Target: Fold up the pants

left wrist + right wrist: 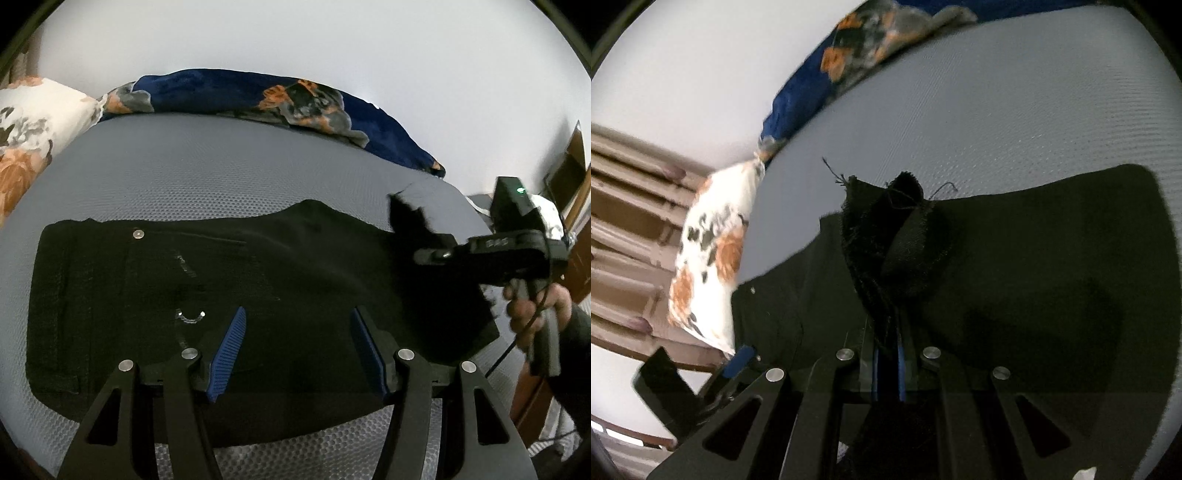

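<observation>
Now the black pants (pixel 221 295) lie flat across the grey bed (pixel 184 173) at frame centre. At right, the right hand-held gripper (pixel 424 254) pinches a frayed leg hem (pixel 886 236), while the left hand-held gripper (pixel 295 350) hovers half open, holding nothing.

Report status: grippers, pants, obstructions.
Left gripper open, empty above pants. Right gripper shut on frayed hem, lifted. Nothing in the way.
</observation>
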A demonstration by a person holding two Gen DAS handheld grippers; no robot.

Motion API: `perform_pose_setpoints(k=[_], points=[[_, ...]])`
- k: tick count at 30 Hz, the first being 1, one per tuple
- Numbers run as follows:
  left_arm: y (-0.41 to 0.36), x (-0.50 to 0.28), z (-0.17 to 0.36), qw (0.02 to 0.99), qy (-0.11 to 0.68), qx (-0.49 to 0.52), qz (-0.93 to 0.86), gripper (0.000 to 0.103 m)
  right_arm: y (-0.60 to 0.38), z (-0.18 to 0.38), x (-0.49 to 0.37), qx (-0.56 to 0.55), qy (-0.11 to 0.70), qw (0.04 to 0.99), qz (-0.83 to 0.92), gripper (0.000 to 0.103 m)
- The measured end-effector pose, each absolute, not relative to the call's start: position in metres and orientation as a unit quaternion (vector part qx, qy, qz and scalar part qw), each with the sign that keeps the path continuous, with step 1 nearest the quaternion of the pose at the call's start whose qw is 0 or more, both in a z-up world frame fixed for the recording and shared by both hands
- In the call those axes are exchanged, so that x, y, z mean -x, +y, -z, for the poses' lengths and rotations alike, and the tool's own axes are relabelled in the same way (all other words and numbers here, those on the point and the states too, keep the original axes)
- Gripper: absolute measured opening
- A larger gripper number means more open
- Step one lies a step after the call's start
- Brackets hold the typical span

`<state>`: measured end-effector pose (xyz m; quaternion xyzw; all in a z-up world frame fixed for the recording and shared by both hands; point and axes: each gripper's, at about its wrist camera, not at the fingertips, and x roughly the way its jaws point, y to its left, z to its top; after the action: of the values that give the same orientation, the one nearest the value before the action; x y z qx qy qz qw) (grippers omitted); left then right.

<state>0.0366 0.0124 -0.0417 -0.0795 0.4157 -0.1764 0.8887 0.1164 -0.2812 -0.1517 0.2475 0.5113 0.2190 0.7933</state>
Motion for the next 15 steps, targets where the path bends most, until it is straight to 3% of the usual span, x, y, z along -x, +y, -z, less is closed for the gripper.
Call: perform_pose_setpoints(k=[2,7,15], points=[[0.014,-0.036,0.041,0.888,0.415,0.083,0.18,0.06,-0.269,0.157,-0.119,-0.239,0.518,0.792,-0.219,0.009],[0.014,-0.04,0.04,0.882,0.418,0.096,0.194,0.06,-0.259,0.163,-0.12,-0.252,0.529,0.778,-0.229,0.028],[0.001,-0.049,0.042,0.849,0.444,0.137,0.252,0.06,-0.283,0.135,-0.1,-0.257,0.492,0.803,-0.217,0.033]])
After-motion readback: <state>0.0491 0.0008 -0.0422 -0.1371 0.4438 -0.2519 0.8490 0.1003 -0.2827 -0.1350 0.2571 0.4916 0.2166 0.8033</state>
